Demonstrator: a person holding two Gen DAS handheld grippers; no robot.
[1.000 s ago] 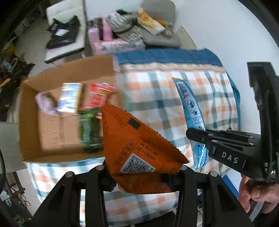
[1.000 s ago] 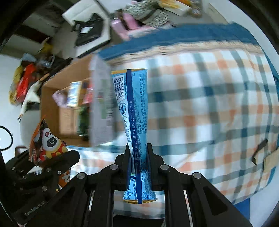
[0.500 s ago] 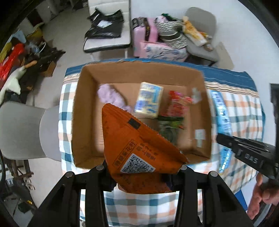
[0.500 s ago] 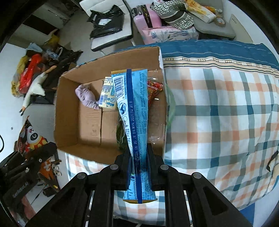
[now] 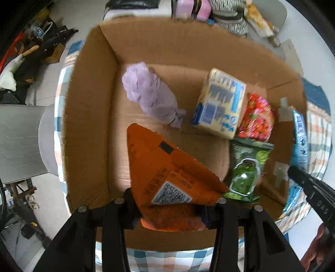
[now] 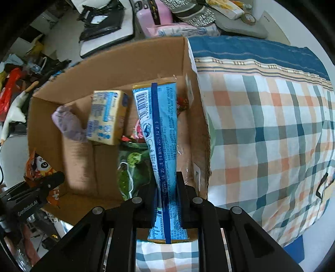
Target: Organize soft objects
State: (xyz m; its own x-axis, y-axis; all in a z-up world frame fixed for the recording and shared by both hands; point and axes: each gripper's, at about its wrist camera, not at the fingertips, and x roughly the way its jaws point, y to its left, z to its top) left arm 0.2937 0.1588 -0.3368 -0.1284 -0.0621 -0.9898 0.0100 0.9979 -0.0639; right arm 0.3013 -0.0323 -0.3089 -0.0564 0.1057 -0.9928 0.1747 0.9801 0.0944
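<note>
While both arms hang over the cardboard box [image 5: 88,117], the left hand-held gripper [image 5: 169,206] is clenched on an orange bag [image 5: 167,177], which it holds above the near left part of the box floor. From the right wrist view, that bag shows a panda print at the box's near left corner. The right hand-held gripper [image 6: 166,194] grasps a blue pack [image 6: 160,134] by its lower end, the pack standing upright over the right side of the box, close to the right wall.

Inside the box lie a purple cloth [image 5: 150,97] toward the far left, a yellow pack [image 5: 219,104] just beside it, a red bag [image 5: 257,118] touching the yellow pack's right edge, and a green bag [image 5: 246,169] nearer, against the right side.

The box sits on a surface covered with a plaid cloth [image 6: 272,125]. Beyond it I can see a pink suitcase [image 6: 153,15] and a grey chair [image 5: 18,140] to the left.
</note>
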